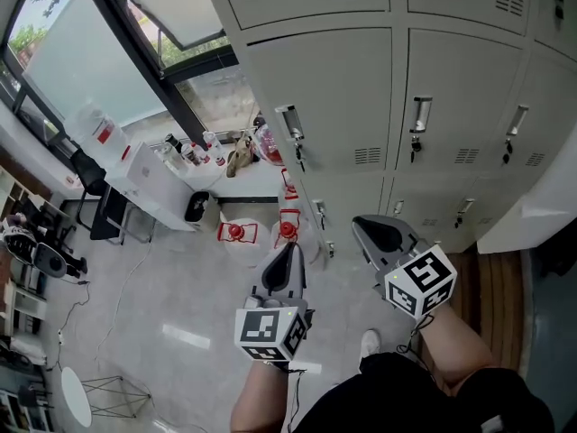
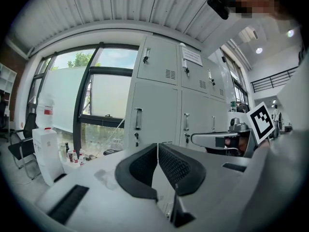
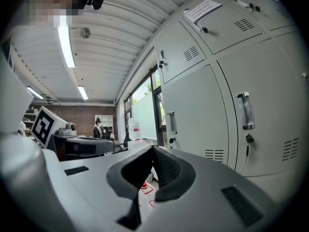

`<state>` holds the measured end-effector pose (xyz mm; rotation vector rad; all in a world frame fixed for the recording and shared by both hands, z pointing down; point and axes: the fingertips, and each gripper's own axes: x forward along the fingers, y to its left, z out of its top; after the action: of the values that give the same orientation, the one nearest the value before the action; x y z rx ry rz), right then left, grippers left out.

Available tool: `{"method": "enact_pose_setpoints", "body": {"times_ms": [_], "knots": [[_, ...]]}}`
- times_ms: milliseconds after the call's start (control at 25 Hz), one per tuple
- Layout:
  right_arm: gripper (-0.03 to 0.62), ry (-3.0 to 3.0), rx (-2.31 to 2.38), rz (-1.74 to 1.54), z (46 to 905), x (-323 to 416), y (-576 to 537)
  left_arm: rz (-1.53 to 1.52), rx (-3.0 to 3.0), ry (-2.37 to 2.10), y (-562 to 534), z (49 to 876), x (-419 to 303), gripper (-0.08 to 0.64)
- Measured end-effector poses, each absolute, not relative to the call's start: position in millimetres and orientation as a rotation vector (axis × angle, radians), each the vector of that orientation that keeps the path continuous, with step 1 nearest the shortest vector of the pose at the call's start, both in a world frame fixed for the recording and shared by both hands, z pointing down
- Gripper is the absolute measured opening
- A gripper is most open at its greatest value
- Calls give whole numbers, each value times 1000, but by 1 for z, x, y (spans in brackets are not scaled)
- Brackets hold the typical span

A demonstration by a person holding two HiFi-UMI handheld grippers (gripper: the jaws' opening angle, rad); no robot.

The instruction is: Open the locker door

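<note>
Grippers, two, hand-held. Left gripper (image 1: 289,249) was clenched on nothing, its jaws pressed together with only air ahead. Right gripper (image 1: 361,226) was likewise closed and empty. Both hung low before the lockers (image 1: 469,25), apart from every door, with their tips pointed that way.

Locker door (image 1: 329,97): closed, as was every door in view; which one was meant could not be told. This one stood ahead of and above the left gripper. An upright handle (image 1: 290,123) sat at its left edge, and a key (image 1: 298,159) hung from the lock beneath. The neighbouring door (image 1: 455,93) to the right carried a matching handle (image 1: 421,114).

Step in hand, as judged: the approach, with no handle touched. The next move would call for raising one gripper to a handle and parting its jaws enough to take or hook the bar. The door would then be drawn outward along its hinge arc. A locked latch might want the key turned first.

Surroundings:
- Grey floor (image 1: 162,287), with red-and-white items (image 1: 236,233) near the locker base.
- White counter (image 1: 158,183) by the window (image 1: 81,52), bearing bottles (image 1: 191,152).
- Black chair (image 1: 95,177) beside the counter.
</note>
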<state>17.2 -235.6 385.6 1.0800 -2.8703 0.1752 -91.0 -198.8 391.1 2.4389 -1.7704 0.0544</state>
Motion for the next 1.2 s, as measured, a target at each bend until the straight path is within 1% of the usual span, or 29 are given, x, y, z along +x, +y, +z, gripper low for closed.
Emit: {"method": "enact_pose_setpoints", "body": {"times_ms": [760, 1200], "knots": [[54, -2890, 1081, 179, 381, 51, -305, 52, 2425, -1844, -285, 377, -70, 21], [54, -2856, 1164, 175, 382, 39, -340, 40, 2447, -1822, -331, 377, -92, 23]]}}
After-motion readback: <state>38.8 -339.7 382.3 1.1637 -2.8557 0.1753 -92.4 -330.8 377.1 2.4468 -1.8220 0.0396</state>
